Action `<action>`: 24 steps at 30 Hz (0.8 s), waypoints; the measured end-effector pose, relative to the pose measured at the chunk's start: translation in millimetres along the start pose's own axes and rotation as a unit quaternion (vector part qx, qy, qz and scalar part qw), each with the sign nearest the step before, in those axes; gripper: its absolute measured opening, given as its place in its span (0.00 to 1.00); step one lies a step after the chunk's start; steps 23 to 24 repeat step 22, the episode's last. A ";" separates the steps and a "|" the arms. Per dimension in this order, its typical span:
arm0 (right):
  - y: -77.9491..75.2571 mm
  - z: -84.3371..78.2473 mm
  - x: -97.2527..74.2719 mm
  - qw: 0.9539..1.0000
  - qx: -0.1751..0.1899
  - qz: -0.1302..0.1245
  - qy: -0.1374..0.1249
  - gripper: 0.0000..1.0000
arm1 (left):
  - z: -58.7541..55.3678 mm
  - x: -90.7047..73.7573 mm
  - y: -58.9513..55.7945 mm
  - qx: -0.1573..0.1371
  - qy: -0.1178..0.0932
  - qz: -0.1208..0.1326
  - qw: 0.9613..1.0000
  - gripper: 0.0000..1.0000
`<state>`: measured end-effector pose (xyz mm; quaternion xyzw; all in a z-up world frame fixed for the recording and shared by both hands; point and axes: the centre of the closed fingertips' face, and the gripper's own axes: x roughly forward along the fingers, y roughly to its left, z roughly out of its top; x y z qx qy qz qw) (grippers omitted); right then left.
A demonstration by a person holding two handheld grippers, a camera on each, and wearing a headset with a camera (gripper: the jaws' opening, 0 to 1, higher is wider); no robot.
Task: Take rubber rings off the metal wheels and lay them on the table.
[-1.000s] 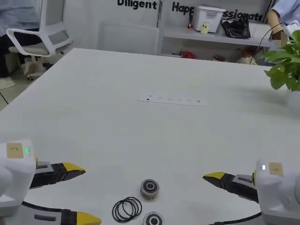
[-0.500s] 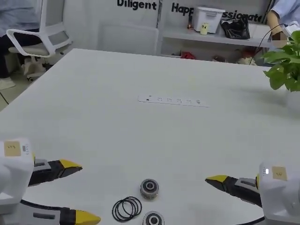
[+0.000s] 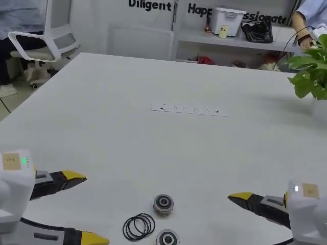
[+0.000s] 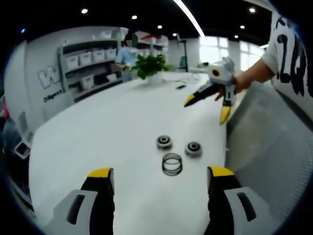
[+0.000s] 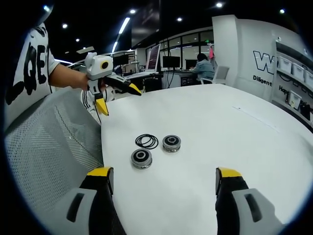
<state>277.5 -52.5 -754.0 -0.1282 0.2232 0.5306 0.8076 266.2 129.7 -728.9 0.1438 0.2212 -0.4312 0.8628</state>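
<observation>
Workbench, head and gripper views. Left gripper [image 3: 84, 208]: yellow-tipped jaws spread wide, holding nothing; right gripper [image 4: 205, 112]: jaws likewise spread, holding nothing; both hover above the near edge of the white table [image 3: 153, 148], well apart from each other. Rubber rings [image 3: 138, 227]: a small pile of black loops lying flat on the table between the two grippers; first metal wheel [image 3: 163, 204] lies flat just beside the pile, on its far right; second metal wheel [image 3: 167, 239] lies near the table's edge, also just beside the pile. Power strip [image 3: 189, 109] at mid-table, well apart; plant [image 3: 311, 71] at the right edge.
</observation>
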 end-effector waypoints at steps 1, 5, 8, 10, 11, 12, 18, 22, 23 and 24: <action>-0.1 0.3 -0.1 1.000 0.000 0.000 -0.001 0.83 | -0.1 0.0 0.1 0.000 0.000 0.000 1.000 0.81; 0.1 0.7 -0.5 1.000 0.001 0.000 -0.002 0.83 | -0.1 0.0 0.9 0.001 -0.001 0.002 1.000 0.86; 0.0 0.6 -0.9 1.000 0.002 -0.001 -0.002 0.83 | -0.2 0.3 1.6 0.001 -0.001 0.003 1.000 0.90; -0.3 0.7 -1.1 1.000 0.002 -0.001 -0.003 0.84 | -0.2 0.6 1.4 0.001 -0.001 0.003 1.000 0.92; -0.4 0.7 -1.1 1.000 0.003 -0.001 -0.003 0.84 | -0.3 0.7 1.3 0.001 -0.001 0.003 1.000 0.93; -0.5 0.6 -1.1 1.000 0.003 -0.001 -0.003 0.84 | -0.4 0.8 1.1 0.002 -0.001 0.003 1.000 0.93; -0.3 0.5 -1.1 1.000 0.005 -0.002 -0.004 0.84 | -1.1 0.5 1.7 0.003 0.000 0.005 1.000 0.95; -0.4 0.4 -1.4 1.000 0.005 -0.003 -0.004 0.84 | -1.1 -0.3 2.2 0.003 0.000 0.006 1.000 0.95; -0.4 0.4 -1.4 1.000 0.005 -0.003 -0.004 0.84 | -1.1 -0.3 2.2 0.003 0.000 0.006 1.000 0.95; -0.4 0.4 -1.4 1.000 0.005 -0.003 -0.004 0.84 | -1.1 -0.3 2.2 0.003 0.000 0.006 1.000 0.95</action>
